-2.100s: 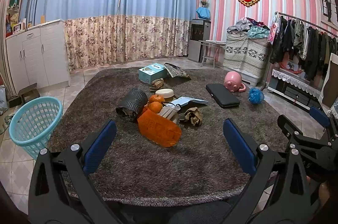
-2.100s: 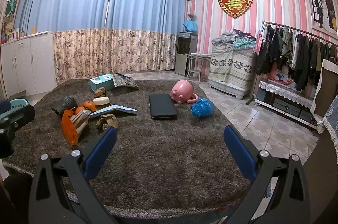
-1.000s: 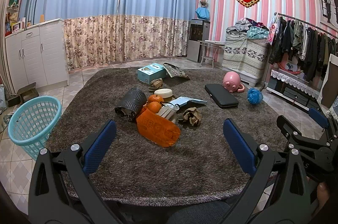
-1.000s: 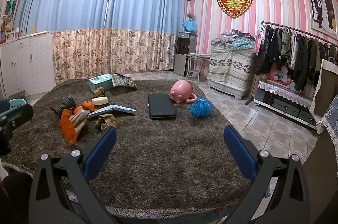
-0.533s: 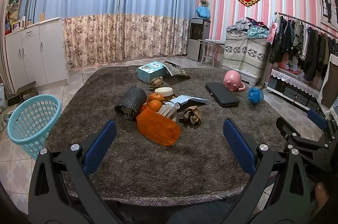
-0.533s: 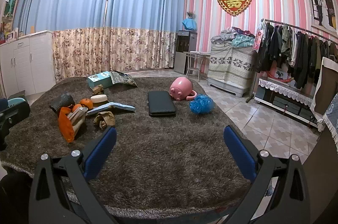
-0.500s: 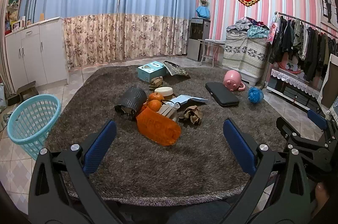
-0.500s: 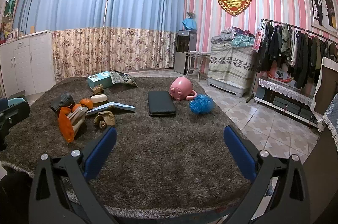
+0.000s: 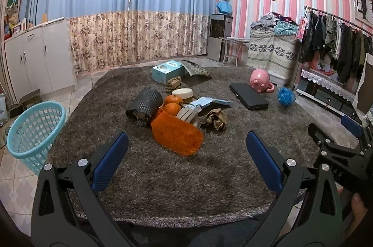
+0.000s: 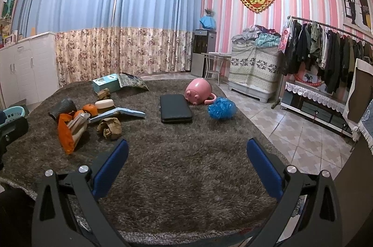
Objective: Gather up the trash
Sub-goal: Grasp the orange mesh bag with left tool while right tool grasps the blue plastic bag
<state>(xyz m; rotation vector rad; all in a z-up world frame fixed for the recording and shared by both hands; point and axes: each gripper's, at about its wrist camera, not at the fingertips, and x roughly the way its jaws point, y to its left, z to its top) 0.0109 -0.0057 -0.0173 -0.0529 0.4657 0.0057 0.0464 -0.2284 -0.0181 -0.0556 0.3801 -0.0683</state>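
Little has moved since earlier; I've only drifted slightly. Crumpled brown paper (image 9: 214,118) lies mid-rug beside the orange bag (image 9: 177,136); basket (image 9: 35,130) sits off the rug's left edge. Left gripper (image 9: 186,160) and right gripper (image 10: 186,163) both gape wide, empty. Risk: shaggy pile snagging a fingertip, or grabbing the oranges (image 9: 172,104) instead.

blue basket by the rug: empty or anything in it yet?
Looks empty: the mesh wall of the blue basket shows only floor through it; its bottom is not fully visible.
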